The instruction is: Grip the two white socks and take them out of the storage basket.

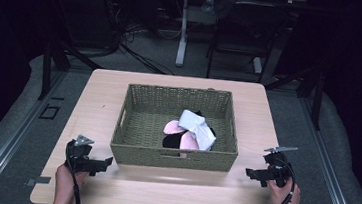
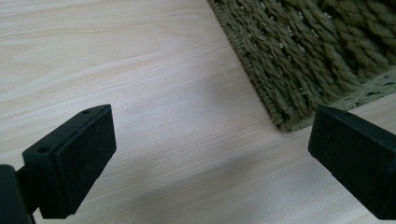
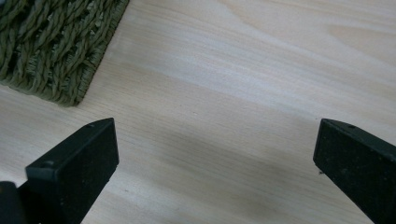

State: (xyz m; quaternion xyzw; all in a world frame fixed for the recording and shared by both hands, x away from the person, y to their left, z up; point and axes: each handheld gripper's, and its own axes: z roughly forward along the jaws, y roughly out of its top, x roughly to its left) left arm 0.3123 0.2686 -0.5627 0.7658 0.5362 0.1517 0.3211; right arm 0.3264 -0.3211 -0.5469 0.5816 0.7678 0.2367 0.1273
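A woven olive basket point(image 1: 173, 156) stands in the middle of the light wooden table point(image 1: 105, 89). Inside it lies a bundle of cloth: white point(image 1: 198, 128), pink point(image 1: 172, 127) and black point(image 1: 171, 142) pieces. My left gripper point(image 1: 108, 162) hovers by the basket's near left corner, jaws wide apart with nothing between them; the basket corner point(image 2: 299, 70) shows in the left gripper view. My right gripper point(image 1: 250, 173) is off the basket's near right corner, also open and empty, and the basket corner point(image 3: 51, 51) appears in the right gripper view.
Beyond the table's far edge stand a white table leg point(image 1: 182, 37), a dark chair point(image 1: 241, 32) and cables on the grey floor. Bare wood runs along the table's front point(image 1: 170, 191) between my two hands.
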